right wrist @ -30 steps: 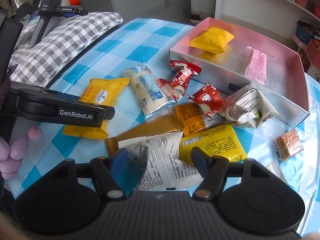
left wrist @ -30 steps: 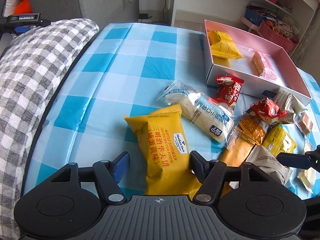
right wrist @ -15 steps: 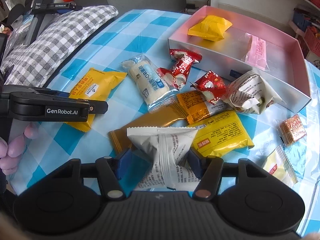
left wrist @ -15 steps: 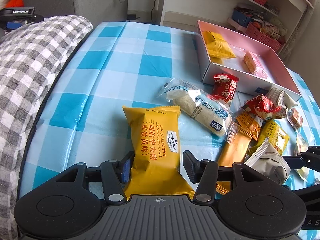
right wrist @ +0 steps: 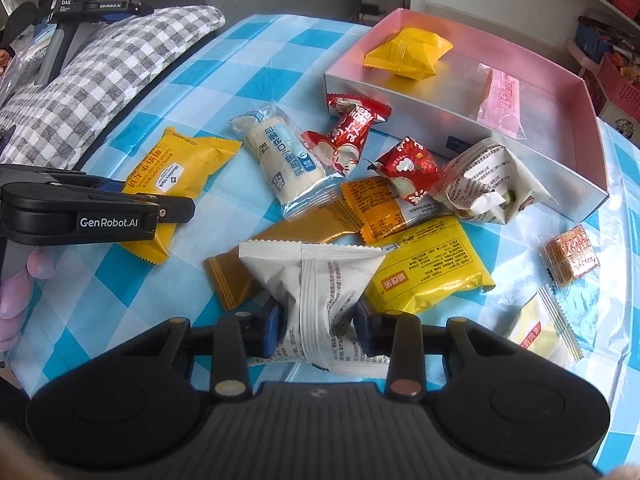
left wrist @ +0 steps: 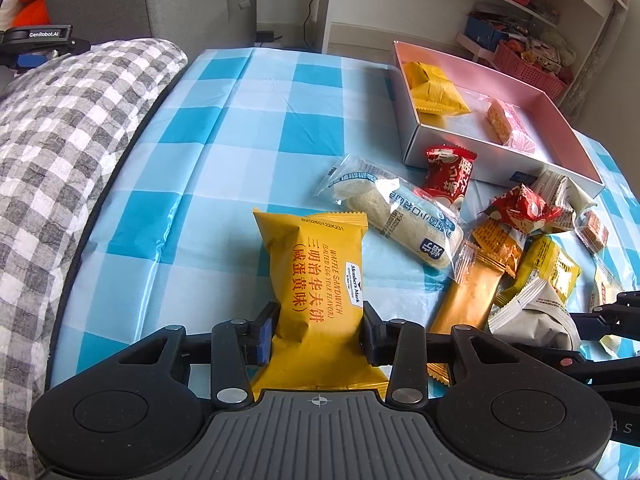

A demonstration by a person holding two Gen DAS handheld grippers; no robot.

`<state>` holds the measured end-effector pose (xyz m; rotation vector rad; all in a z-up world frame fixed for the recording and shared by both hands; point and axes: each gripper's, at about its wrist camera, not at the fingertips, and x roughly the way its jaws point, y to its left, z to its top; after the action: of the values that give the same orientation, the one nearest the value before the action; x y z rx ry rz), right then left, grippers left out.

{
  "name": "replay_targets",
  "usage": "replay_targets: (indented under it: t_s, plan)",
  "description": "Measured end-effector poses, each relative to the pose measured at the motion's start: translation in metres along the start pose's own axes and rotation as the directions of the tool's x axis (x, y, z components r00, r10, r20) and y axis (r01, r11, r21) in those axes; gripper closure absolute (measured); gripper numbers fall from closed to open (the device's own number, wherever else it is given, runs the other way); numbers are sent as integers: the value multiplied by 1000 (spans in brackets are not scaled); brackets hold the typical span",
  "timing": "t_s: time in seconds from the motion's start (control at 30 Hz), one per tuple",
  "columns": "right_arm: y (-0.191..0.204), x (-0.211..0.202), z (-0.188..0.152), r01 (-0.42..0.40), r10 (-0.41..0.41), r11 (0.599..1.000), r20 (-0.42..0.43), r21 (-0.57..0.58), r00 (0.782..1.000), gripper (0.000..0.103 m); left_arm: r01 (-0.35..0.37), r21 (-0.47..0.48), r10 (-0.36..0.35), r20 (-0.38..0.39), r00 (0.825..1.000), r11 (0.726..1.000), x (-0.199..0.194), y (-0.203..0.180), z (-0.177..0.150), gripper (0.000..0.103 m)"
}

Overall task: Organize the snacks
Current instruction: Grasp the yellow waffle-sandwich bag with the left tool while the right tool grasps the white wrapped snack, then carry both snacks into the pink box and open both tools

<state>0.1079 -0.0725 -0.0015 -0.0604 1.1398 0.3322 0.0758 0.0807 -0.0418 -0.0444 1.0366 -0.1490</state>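
My left gripper (left wrist: 318, 330) is shut on a yellow waffle sandwich packet (left wrist: 316, 272), which sticks out forward over the blue checked tablecloth (left wrist: 224, 136); the packet also shows in the right wrist view (right wrist: 176, 168). My right gripper (right wrist: 316, 330) is shut on a white snack packet (right wrist: 316, 280), seen too in the left wrist view (left wrist: 532, 316). The pink box (right wrist: 556, 76) stands beyond, holding a yellow packet (right wrist: 408, 52) and a pink wafer packet (right wrist: 502, 98).
Loose snacks lie between the grippers and the box: a white roll cake (right wrist: 280, 160), red candies (right wrist: 352, 128), orange and yellow packets (right wrist: 428, 268), a crumpled white packet (right wrist: 488, 180). A checked cushion (left wrist: 60, 140) lies left. Shelves (left wrist: 520, 20) stand behind.
Both grippers closed from open: the left onto the yellow waffle packet, the right onto the white packet. Both packets now stand squeezed between the fingers.
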Motion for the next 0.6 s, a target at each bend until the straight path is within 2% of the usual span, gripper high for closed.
replay_targets:
  t_s: [0.27,0.6]
  plan:
    - [-8,-8,5,3,-5,999,33,52,999,72,15,1,-15,37,999,1000,-11,-6,3,66]
    - [-34,-35,16,-37,14,982,127,186,992,73,47,1,-47,87,995,999,-24,-22,14,66]
